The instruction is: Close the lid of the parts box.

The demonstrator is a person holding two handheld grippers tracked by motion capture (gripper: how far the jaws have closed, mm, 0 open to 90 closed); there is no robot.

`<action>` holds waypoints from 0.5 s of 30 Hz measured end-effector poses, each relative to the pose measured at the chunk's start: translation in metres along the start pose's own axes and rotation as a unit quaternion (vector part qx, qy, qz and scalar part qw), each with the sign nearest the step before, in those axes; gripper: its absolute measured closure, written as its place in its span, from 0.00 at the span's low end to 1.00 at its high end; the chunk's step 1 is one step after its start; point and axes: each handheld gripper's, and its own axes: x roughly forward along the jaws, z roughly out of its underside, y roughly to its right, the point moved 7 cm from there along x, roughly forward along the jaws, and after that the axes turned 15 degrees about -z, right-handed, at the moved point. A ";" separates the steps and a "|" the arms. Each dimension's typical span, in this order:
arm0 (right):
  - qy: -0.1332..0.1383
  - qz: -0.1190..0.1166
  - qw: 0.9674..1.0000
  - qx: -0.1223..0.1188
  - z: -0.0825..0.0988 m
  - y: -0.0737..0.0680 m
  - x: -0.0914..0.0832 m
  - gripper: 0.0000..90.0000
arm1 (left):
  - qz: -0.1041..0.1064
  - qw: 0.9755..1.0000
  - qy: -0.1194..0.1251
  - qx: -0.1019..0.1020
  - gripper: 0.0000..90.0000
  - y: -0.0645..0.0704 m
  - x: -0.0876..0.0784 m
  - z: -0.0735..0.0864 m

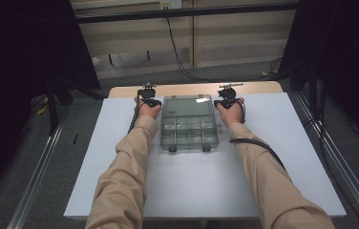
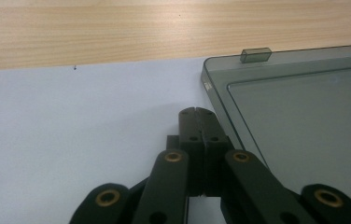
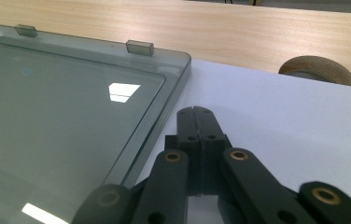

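We see a wooden counter (image 1: 263,88) with a white sheet (image 1: 201,181) laid over most of it. Centred toward the far edge of the sheet lies a smoky clear plastic compartment box (image 1: 189,123), flat, lid down, two latches on its near edge and two hinge tabs on the far edge. We judge the job to be handling this box, likely opening it, and nothing of that is done yet: lid closed, latches look fastened, box flat on the sheet.

Left gripper (image 1: 147,97) sits just beside the box's far-left corner, right gripper (image 1: 228,97) just beside the far-right corner. In the left gripper view the fingers (image 2: 197,122) are pressed together, empty, next to the box edge. Same in the right gripper view: fingers (image 3: 197,122) closed on nothing. A round wooden thing (image 3: 317,70) sits on the counter past the sheet.
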 end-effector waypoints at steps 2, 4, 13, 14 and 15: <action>0.006 0.000 1.000 -0.009 -0.001 0.000 0.002 1.00 | 0.006 1.000 -0.005 0.004 1.00 -0.001 -0.001 0.000; 0.003 0.003 1.000 -0.004 -0.001 -0.001 0.002 1.00 | 0.005 1.000 -0.006 0.009 1.00 0.000 -0.001 0.001; 0.006 -0.007 1.000 -0.001 -0.002 -0.004 0.005 1.00 | 0.010 1.000 -0.008 0.011 1.00 0.003 -0.001 0.000; 0.004 -0.007 1.000 0.007 -0.002 -0.004 0.005 1.00 | 0.004 1.000 -0.005 0.002 1.00 0.004 0.000 0.000; 0.010 -0.010 1.000 0.003 -0.003 -0.004 0.006 1.00 | 0.003 1.000 -0.004 0.001 1.00 0.004 0.000 0.000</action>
